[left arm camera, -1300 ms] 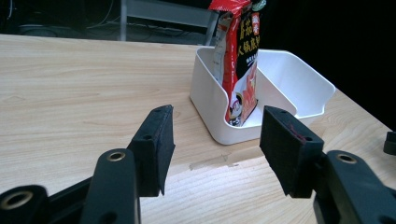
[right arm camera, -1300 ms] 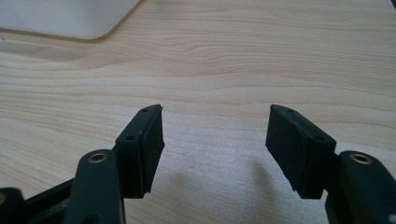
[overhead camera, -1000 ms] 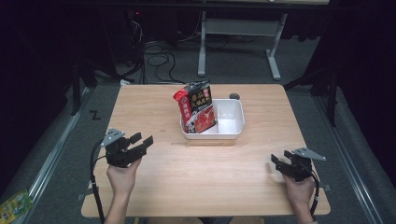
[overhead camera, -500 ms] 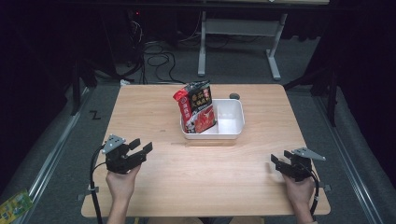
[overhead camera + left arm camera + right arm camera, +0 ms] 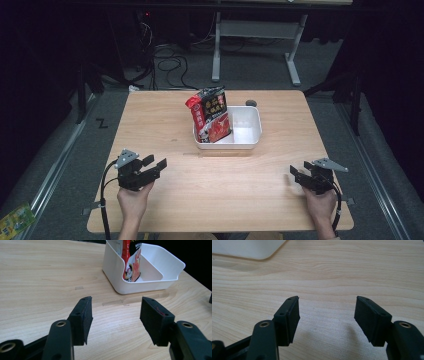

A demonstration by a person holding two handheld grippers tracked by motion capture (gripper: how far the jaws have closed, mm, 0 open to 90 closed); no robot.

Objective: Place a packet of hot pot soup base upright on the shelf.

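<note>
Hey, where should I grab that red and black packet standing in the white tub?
Probably the top edge of the packet, coming from above. It stands upright in the left part of the white tub, its upper half rising clear of the rim, while the tub walls block its lower part. The open left gripper is on that side.

Red-black packets (image 5: 212,120) upright in white bin (image 5: 248,131)

One wooden table (image 5: 175,210). One white bin (image 5: 248,131) on it, split into two compartments. Two snack packets in the bin: one red (image 5: 196,112), one black-and-red (image 5: 216,117). One small dark round thing (image 5: 250,103) on the table behind the bin. Two grippers: left gripper (image 5: 156,168), right gripper (image 5: 295,174). Two hands: left hand (image 5: 132,200), right hand (image 5: 320,202).
</note>
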